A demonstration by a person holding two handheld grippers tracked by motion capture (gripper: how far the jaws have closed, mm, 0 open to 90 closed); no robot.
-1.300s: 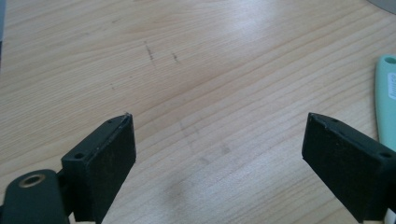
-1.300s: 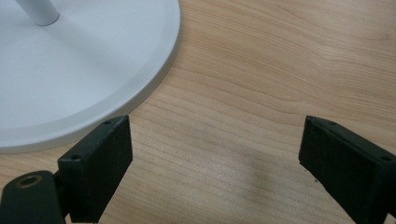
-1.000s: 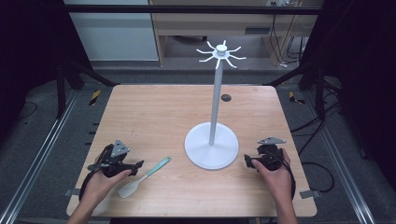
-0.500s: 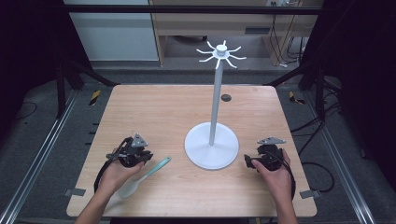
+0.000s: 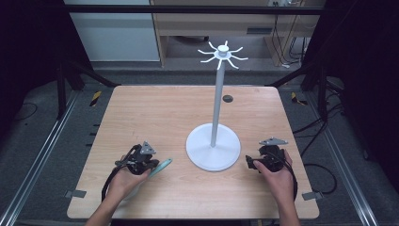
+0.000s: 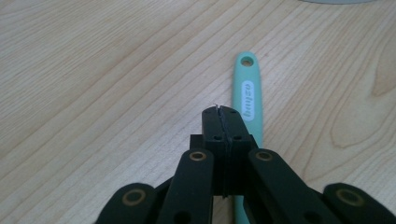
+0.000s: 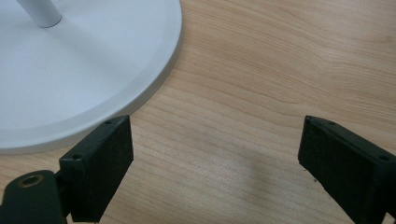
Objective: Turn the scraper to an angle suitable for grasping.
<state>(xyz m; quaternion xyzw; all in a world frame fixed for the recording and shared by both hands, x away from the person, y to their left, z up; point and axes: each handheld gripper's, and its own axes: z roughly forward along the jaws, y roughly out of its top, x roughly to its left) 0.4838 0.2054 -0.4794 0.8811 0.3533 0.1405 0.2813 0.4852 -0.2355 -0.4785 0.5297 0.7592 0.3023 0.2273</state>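
Flanking white stand [image 5: 213,150]: both claws

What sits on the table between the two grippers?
In the high view, the white stand's round base lies between the left gripper and right gripper; the teal utensil lies by the left.

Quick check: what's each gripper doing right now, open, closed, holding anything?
Left gripper: jaws closed, empty, above the teal spatula.
Right gripper: jaws open, empty.

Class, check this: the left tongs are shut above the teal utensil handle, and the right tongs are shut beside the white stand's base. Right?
Not quite. The right tongs are open, as the right gripper view shows, beside the white stand's base. The left tongs are shut above the teal utensil handle.
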